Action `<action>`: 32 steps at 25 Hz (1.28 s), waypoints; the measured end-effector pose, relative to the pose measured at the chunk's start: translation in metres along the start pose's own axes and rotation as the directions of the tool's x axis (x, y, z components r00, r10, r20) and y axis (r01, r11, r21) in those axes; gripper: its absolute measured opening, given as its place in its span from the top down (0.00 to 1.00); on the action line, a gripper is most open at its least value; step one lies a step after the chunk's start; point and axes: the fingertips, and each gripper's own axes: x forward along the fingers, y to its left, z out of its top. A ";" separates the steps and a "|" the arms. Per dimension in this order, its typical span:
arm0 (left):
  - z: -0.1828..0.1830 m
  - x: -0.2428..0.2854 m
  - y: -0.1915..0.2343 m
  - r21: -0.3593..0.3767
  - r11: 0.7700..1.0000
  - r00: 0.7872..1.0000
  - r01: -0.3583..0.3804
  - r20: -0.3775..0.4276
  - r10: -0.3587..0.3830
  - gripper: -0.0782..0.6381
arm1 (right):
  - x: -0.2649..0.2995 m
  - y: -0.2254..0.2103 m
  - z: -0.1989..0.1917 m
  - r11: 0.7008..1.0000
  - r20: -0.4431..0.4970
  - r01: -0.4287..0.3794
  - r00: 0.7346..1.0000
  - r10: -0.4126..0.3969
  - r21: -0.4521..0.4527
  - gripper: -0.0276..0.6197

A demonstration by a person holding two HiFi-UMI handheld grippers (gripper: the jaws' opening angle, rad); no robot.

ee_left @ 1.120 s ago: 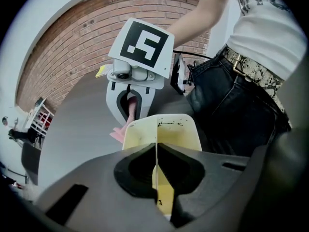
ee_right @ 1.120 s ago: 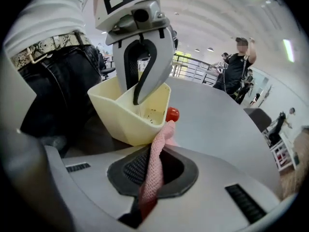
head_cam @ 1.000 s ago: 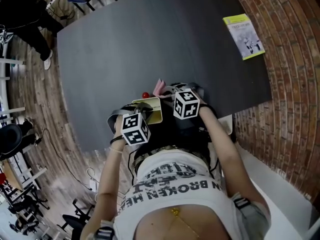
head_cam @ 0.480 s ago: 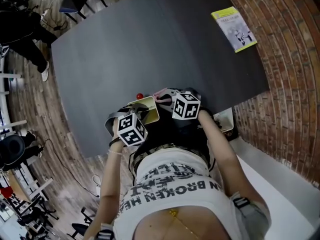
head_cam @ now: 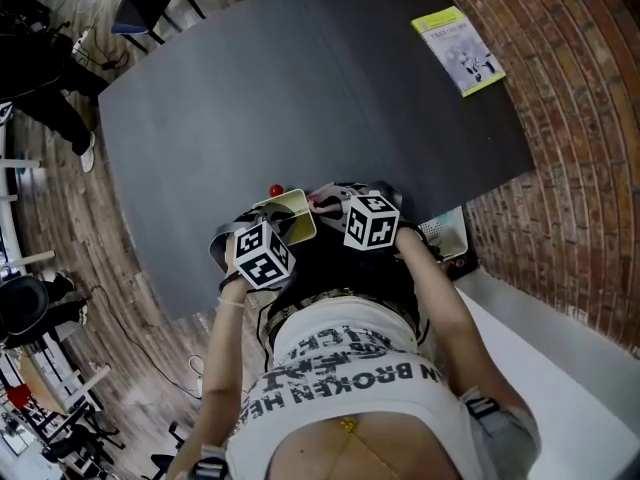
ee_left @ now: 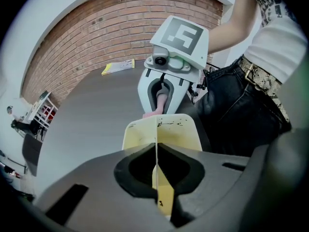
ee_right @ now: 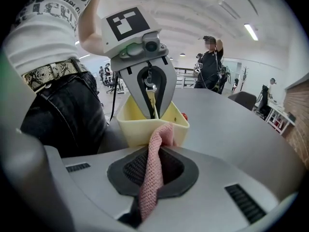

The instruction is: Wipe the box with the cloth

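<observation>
the right gripper (ee_right: 150, 178) is clamped on a fold of the pink cloth (ee_right: 161, 137), which stands up between its jaws and rests against the rim of the pale yellow box (ee_right: 145, 127). the left gripper (ee_left: 156, 175) is closed tight on the box's thin wall and pins it at the near edge of the dark table (head_cam: 300, 88), right in front of the person.

over the last second the right gripper shifts a little and rolls. the cloth, which stuck out past the box's far corner, now sits lower against the box's right side. the left gripper and the box keep their place. that reads as a wiping stroke under way along the rim, one gripper steadying and the other rubbing. how much of the box is done i cannot tell.

the box is the only container. its inside looks bare as far as the views reach, apart from dark specks on the wall seen in the left gripper view. a small red thing (head_cam: 276, 190) lies on the table just beside the box's far corner, outside it. a booklet (head_cam: 458, 50) lies well apart at the far right corner.
</observation>
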 end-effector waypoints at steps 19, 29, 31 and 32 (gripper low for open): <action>0.003 0.006 0.007 -0.173 0.984 0.999 -0.037 -0.020 0.034 0.87 | -0.008 0.017 -0.011 0.987 -0.006 0.114 0.994 -0.114 0.118 0.93; 0.005 0.009 0.020 -0.424 0.902 0.996 -0.085 -0.038 0.076 0.87 | -0.016 -0.001 -0.016 0.975 -0.037 0.168 0.986 -0.164 0.144 0.93; 0.005 0.009 0.023 -0.454 0.883 0.993 -0.117 -0.040 0.111 0.87 | -0.019 -0.005 -0.015 0.972 -0.036 0.178 0.984 -0.174 0.152 0.93; 0.005 0.009 0.024 -0.465 0.876 0.991 -0.130 -0.039 0.126 0.87 | -0.021 -0.007 -0.015 0.970 -0.035 0.185 0.983 -0.182 0.157 0.93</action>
